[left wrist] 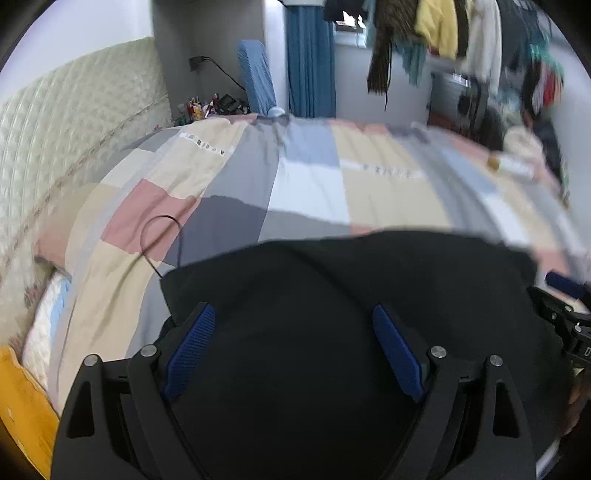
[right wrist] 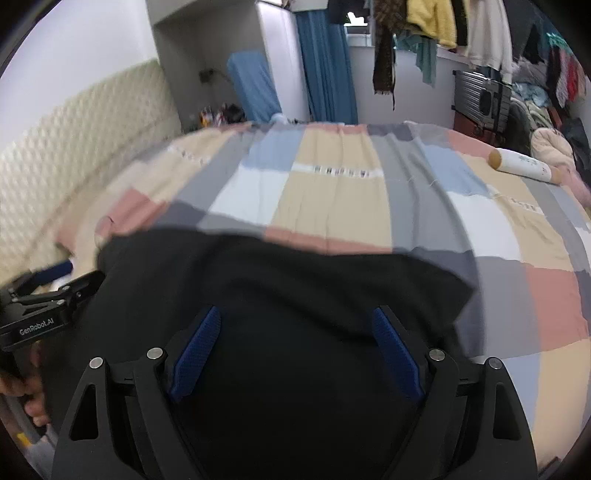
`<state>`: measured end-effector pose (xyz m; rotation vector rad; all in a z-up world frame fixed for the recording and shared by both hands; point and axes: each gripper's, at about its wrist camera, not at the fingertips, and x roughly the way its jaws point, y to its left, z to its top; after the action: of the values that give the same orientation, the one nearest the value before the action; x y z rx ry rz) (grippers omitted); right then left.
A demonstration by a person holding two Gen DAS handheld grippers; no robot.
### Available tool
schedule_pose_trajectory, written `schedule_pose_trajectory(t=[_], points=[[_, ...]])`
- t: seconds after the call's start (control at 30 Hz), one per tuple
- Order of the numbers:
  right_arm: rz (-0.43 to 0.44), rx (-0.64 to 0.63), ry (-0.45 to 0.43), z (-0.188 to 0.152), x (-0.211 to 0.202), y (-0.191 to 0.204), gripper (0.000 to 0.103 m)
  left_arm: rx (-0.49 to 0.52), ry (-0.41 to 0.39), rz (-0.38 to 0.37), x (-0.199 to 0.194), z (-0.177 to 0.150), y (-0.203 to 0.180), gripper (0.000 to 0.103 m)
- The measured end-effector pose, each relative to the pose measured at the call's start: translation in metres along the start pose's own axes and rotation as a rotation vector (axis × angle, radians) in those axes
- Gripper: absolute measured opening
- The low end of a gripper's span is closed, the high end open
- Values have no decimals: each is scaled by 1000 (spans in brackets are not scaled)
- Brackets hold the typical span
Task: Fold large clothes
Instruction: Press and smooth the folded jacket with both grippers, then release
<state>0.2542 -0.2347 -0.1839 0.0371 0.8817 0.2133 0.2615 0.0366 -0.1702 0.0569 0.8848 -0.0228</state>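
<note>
Quilted cream padded headboard [left wrist: 55,147]: at nine o'clock in the left wrist view, running along the head of the bed.

Mustard-yellow cloth [left wrist: 22,406]: at eight o'clock, at the bed's near corner.

Thin black cable [left wrist: 162,236]: looped on the bedspread, just beside the garment's left corner.

Patchwork bedspread of pink, beige, grey and pale-blue squares [left wrist: 306,192]: covers the bed, filling the middle of both views.

Large black cloth garment [left wrist: 332,280]: lies flat on the bedspread at the near edge, from centre to six o'clock in both views; its far edge runs straight across, with squared corners at either side.

Left gripper, black frame with blue ribbed pads [left wrist: 293,350]: jaws spread wide above the garment, nothing clamped between them; whether the pads touch the cloth cannot be told.

Right gripper, same make [right wrist: 297,350]: jaws likewise wide apart over the black garment, gripping nothing. Its frame shows at three o'clock in the left wrist view.

Blue curtain [right wrist: 325,66]: at twelve o'clock, against the far wall.

Hanging clothes, yellow, white and dark [right wrist: 443,29]: at one o'clock.

White cylindrical bottle with tan ends [right wrist: 524,166]: lying on its side at two o'clock, well apart from the garment.
</note>
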Motion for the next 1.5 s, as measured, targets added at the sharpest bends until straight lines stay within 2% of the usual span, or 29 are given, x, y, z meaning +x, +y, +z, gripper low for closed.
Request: schedule_pose_trajectory(t=[0.13,0.33,0.57,0.77,0.97,1.03,1.13,1.2,1.37,1.5], points=[[6,52,-18,-4,28,-8,87,6,-28,20,22,-8,1,87],[-13,51,-7,-2,56,-12,94,-3,-30,19,43,-10,-2,87],[-44,27,-9,1,76,-9,95,-26,-12,7,57,-8,1,87],[10,41,-33,-10,44,-20,95,-21,-42,5,33,-21,11,88],[-6,28,-118,-23,-6,-45,95,-50,-103,30,-5,-40,41,89],[-22,5,-117,-29,-13,-53,97,-38,-105,54,-12,-50,49,90],[-40,-24,-99,-40,-13,-60,97,-55,-103,69,-15,-66,61,90],[-49,-31,-98,-50,-9,-66,98,-84,-98,47,-11,-75,68,91],[-3,-4,-70,-65,13,-71,103,-110,-93,15,0,-94,74,94],[-7,-8,-78,-68,25,-69,103,-112,-95,9,3,-96,72,95]])
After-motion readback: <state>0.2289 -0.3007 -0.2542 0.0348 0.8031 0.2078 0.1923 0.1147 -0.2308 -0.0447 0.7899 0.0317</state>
